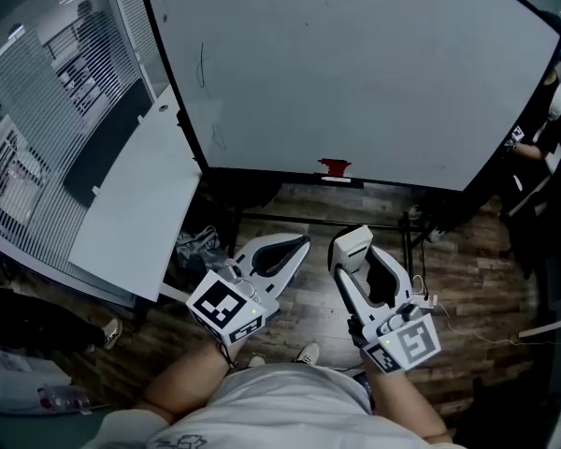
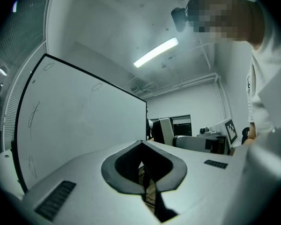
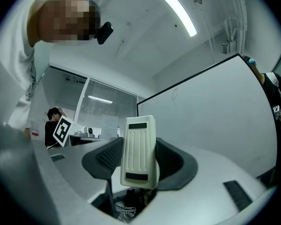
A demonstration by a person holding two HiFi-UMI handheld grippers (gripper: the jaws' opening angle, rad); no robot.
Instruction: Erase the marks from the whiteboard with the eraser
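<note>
The big whiteboard (image 1: 355,64) stands ahead, with a few thin marks (image 1: 202,64) near its left side. A white table (image 1: 136,213) is just beside it on the left. A person in black (image 1: 542,148) stands at its right edge. The left gripper (image 1: 299,244) has its claws pressed together on nothing. The right gripper (image 1: 359,258) pinches the white eraser (image 3: 139,151) (low down, well apart from the board). A small red thing (image 1: 335,166) sits on the board's ledge.

The whiteboard (image 1: 355,73) looks smooth, faintly glossy; the eraser (image 3: 139,149) is ribbed matt cream plastic; the left tool (image 2: 143,168) and right tool (image 3: 140,165) show smooth pale plastic with dark grainy linings; the floor (image 1: 467,279) is wood plank.
</note>
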